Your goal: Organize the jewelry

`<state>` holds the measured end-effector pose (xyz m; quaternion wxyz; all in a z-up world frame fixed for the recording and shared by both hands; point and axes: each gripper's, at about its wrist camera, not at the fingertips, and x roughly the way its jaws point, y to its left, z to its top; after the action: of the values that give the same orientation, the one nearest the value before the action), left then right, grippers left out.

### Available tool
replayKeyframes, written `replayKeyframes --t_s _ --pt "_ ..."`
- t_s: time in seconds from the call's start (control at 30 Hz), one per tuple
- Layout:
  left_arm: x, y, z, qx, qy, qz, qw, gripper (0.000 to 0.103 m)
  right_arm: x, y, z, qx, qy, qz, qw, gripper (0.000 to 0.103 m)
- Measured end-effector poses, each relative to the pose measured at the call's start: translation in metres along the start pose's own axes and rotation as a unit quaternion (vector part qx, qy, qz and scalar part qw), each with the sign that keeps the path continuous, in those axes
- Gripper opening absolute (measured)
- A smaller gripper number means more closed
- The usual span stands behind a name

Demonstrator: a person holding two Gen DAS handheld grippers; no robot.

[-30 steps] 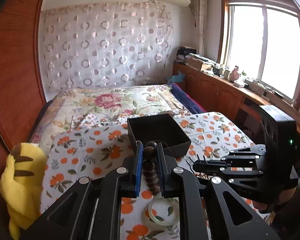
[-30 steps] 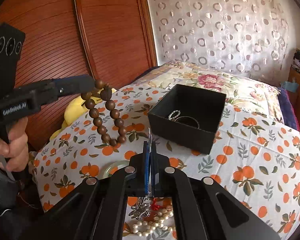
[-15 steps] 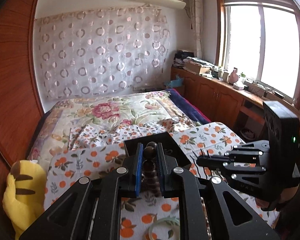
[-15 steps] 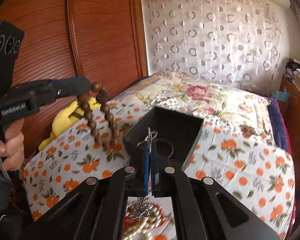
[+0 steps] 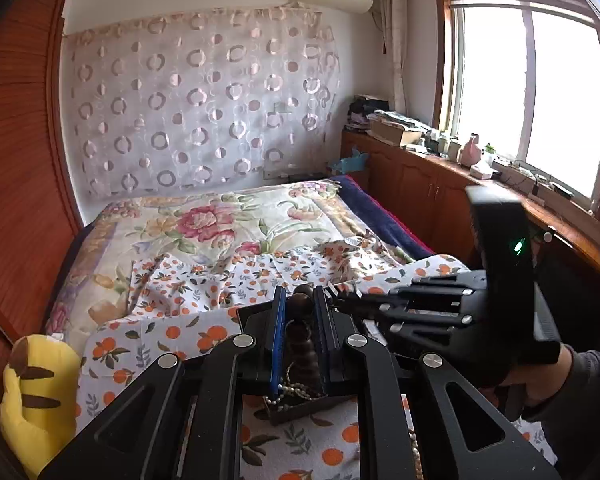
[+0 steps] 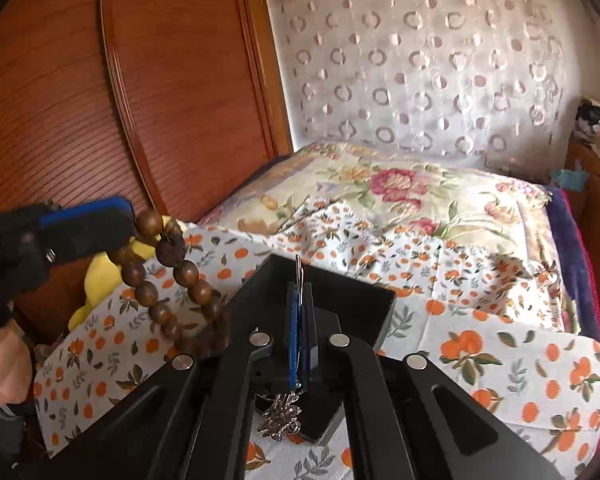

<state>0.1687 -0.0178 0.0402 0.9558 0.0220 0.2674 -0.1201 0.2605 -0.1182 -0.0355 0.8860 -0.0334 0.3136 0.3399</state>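
1. Left gripper (image 5: 299, 312) clenched on a wooden bead bracelet (image 6: 168, 280), one large bead pinched between the blue pads, the rest of the loop hanging below the fingers
2. Right gripper (image 6: 300, 320) clamped tight on a silver earring (image 6: 281, 420): hook poking up past the fingertips, ornate pendant dangling beneath
3. Black box (image 6: 352, 296) directly under both tools, on the orange-print cloth (image 6: 500, 352); pearl strand (image 5: 290, 390) lying inside, seen between the left fingers
4. Yellow plush toy (image 5: 36, 396) off to the left of the left tool, well apart from the box
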Motion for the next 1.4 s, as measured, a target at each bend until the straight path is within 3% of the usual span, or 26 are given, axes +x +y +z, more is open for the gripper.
replayKeyframes --t_s 0.37,0.63,0.7,1.17,1.4 --pt "0.011 -0.005 0.004 0.011 -0.002 0.012 0.9999 0.012 0.028 -0.021 -0.001 0.041 0.005 0.037 0.998 0.002" --pt "0.03 -0.003 -0.001 0.008 0.015 0.004 0.9998 0.012 0.024 -0.026 -0.004 0.026 0.016 0.009 1.0 0.013" --pt "0.035 -0.001 -0.002 0.007 0.02 0.002 0.9998 0.012 0.014 -0.03 -0.005 0.023 0.008 -0.002 1.0 0.024" --pt "0.066 0.002 -0.005 0.001 0.056 -0.01 0.9984 0.012 -0.028 -0.046 -0.035 0.008 0.009 -0.061 0.998 0.025" --pt "0.044 0.0 -0.011 0.006 0.043 -0.004 0.9991 0.026 -0.042 -0.034 -0.049 0.007 0.009 -0.064 0.998 0.025"
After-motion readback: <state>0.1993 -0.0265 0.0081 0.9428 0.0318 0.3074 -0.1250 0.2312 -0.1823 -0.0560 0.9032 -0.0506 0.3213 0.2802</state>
